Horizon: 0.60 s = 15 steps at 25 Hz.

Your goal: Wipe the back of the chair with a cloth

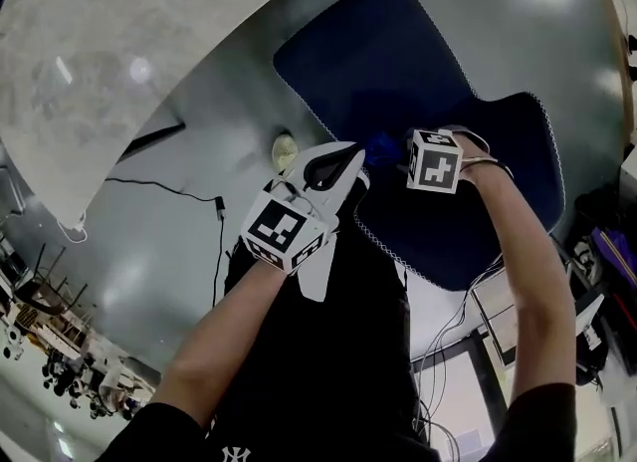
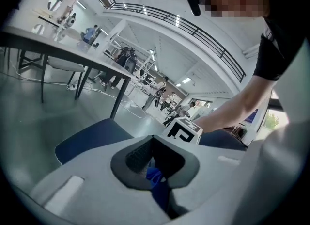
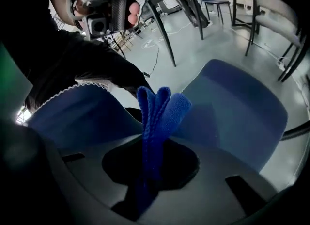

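A dark blue chair stands below me, its seat [image 1: 373, 52] farther off and its back [image 1: 503, 186], edged with white stitching, nearer. A folded blue cloth [image 3: 158, 115] stands up out of my right gripper [image 3: 152, 158], which is shut on it just above the back [image 3: 82, 117] and the seat [image 3: 237, 107]. In the head view the cloth [image 1: 383, 141] shows between the right gripper [image 1: 410, 147] and the white left gripper [image 1: 345, 163]. A strip of blue cloth [image 2: 155, 176] also fills the narrow slit of my left gripper [image 2: 156, 160].
A large pale table [image 1: 119, 42] spreads to the upper left, with a black cable [image 1: 214, 211] on the grey floor below it. More cables and a panel [image 1: 458, 370] lie on the floor near my legs. Other tables [image 2: 58, 42] and people stand far off.
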Each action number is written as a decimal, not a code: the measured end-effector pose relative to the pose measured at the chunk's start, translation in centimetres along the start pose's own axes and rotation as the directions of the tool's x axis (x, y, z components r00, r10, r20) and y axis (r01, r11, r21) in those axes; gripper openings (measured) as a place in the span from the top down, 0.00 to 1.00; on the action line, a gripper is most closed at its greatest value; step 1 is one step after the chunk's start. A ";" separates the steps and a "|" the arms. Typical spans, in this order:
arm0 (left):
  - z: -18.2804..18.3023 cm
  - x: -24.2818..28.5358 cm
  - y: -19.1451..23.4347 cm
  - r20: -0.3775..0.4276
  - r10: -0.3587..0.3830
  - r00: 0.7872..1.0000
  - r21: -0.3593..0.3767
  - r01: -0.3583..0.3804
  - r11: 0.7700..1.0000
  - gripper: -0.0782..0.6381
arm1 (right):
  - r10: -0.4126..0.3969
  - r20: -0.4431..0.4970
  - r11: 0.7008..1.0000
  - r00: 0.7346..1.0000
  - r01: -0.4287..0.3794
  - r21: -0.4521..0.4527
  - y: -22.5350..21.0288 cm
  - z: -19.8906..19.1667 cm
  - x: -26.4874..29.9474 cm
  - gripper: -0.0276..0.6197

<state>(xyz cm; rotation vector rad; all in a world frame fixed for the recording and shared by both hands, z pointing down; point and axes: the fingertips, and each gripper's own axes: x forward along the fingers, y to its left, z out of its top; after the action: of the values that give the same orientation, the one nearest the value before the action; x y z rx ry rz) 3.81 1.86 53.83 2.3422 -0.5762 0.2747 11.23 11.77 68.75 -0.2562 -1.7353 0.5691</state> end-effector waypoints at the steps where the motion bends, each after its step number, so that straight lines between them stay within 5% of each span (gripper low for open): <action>1: -0.6 -0.1 0.4 -0.001 0.011 1.000 -0.002 -0.011 1.000 0.88 | 0.022 -0.024 1.000 0.999 -0.023 -0.017 -0.1 -0.4 0.9 0.86; 7: -4.5 -0.2 2.6 -0.013 0.035 0.999 -0.041 -0.036 0.999 0.88 | 0.061 -0.166 0.982 0.984 -0.089 -0.166 -0.8 -1.2 5.5 0.86; 15: -9.0 3.4 3.5 -0.038 0.049 0.998 -0.104 -0.052 0.993 0.88 | 0.066 -0.148 0.979 0.987 -0.093 -0.179 -1.4 -1.6 7.7 0.86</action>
<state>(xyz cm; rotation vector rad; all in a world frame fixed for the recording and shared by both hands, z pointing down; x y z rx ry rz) 4.79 4.54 63.70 2.2199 -0.6187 0.3007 11.06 14.55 76.22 -0.4886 -1.6463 0.4356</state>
